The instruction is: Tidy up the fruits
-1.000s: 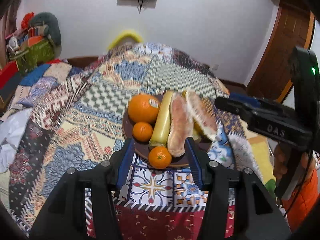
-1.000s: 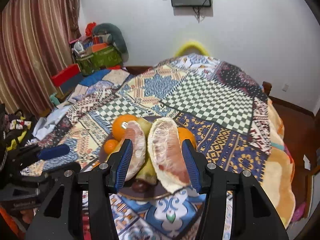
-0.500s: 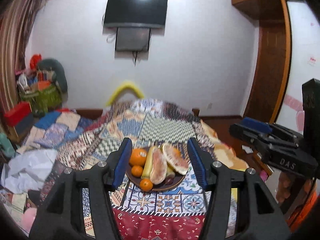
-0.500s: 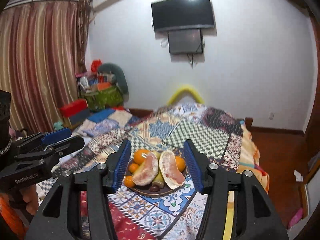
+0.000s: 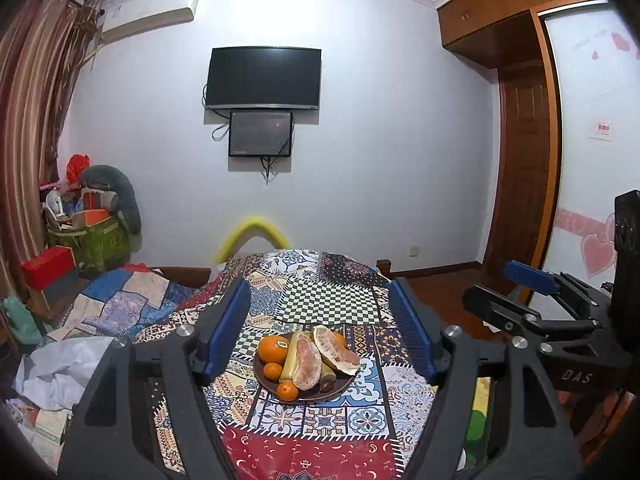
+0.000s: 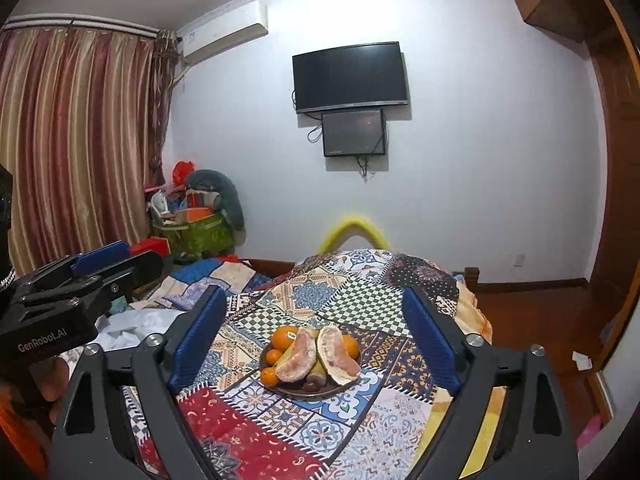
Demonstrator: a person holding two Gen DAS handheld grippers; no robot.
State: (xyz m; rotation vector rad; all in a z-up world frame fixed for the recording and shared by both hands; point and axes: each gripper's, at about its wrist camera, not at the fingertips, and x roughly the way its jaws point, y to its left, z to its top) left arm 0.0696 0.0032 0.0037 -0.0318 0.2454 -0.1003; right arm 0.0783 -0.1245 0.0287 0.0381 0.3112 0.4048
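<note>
Fruit all gathered on a dark plate (image 5: 346, 387) resting on the patchwork quilt (image 5: 332, 300) of the bed, near its front edge: two peeled pomelo segments (image 5: 307, 363) leaning together at centre, a large orange (image 5: 272, 349) at far left, small tangerines (image 5: 287, 390) near and left, a pale banana (image 5: 289, 358) between. Pomelo segments likely soft, moist and easily torn, so best cradled low along the thick back, not pinched at the thin tips; oranges firm but round and prone to roll, best squeezed across the middle; banana bruisable, best taken mid-length. Left tool (image 5: 320, 334) spread wide with nothing between its blue pads; right tool (image 6: 314, 340) likewise wide and empty. Compared with a second ago, both tools pulled well back and raised: plate then filling the gap between the pads, now small and distant, with television and far wall in sight. Arrangement on the plate unchanged, probably finished.
</note>
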